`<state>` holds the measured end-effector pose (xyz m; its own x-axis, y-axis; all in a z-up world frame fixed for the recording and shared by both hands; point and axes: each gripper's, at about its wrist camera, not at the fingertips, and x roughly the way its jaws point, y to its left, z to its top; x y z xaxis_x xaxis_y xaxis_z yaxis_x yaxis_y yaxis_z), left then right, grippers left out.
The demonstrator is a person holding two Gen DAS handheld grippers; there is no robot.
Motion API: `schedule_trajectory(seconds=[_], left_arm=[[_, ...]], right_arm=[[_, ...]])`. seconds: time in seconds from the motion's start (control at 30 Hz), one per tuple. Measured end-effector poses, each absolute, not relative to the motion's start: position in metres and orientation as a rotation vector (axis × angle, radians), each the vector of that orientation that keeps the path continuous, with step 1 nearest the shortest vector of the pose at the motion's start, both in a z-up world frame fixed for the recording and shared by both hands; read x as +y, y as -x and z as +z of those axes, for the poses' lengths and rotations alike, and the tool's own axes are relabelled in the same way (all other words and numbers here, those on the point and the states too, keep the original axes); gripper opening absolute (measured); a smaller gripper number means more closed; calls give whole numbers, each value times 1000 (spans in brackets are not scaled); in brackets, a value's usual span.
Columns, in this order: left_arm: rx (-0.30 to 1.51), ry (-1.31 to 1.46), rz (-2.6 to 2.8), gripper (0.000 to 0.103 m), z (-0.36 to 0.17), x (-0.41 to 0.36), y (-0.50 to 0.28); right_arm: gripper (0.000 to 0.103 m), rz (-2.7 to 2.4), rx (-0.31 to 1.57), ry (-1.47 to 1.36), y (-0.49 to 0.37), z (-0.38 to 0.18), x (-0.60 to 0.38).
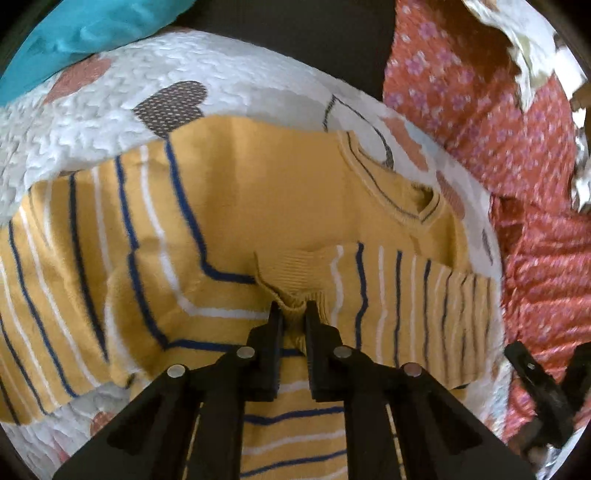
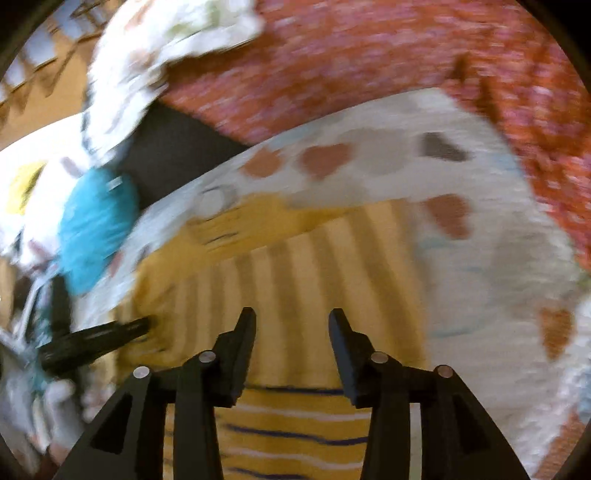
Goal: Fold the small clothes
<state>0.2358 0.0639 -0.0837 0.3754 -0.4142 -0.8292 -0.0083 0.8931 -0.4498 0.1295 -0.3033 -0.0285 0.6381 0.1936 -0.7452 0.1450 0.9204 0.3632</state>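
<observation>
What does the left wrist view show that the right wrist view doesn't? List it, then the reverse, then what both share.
Left wrist only: the sweater's neckline and the left gripper shut on the ribbed cuff of a sleeve laid across the body.

Right wrist only: the right gripper open above the stripes, holding nothing.

Both: the yellow striped sweater, heart-print quilt, red floral fabric and teal cloth.

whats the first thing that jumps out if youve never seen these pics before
The yellow sweater with blue and white stripes fills the middle of the left wrist view, spread on a white quilt with heart shapes. The left gripper pinches a sleeve cuff at bottom centre. A red floral cloth lies on the right, and the right gripper hangs open over the sweater.
</observation>
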Motion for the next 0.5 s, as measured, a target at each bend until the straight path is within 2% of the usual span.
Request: schedule_trajectory(seconds=[0.13,0.27,0.3,0.33,0.37,0.4,0.5], left_arm=[[1134,422,-207,8,-72,83,-231],[1107,410,-133,8,-69,101,-233],[1112,420,-118,8,-71,106,-234],[1118,420,-104,8,-74,109,-235],[1127,416,-88,8,-77,111,-236],[1136,413,-82,8,-81,111,-236],[1147,367,-68,9,-89,106,-236]], right_arm=[[67,-141,838,-420,-134,-35,-337],[67,-97,906,-370,-161,-52,-324],[64,-79,922,-338,-168,-56,-316],[34,-64,940,-315,-172,-60,-311],[11,-48,967,-294,-177,-64,-305],[5,-37,994,-279,-181,-66,-300],[5,-58,1000,-284,-182,-70,-299]])
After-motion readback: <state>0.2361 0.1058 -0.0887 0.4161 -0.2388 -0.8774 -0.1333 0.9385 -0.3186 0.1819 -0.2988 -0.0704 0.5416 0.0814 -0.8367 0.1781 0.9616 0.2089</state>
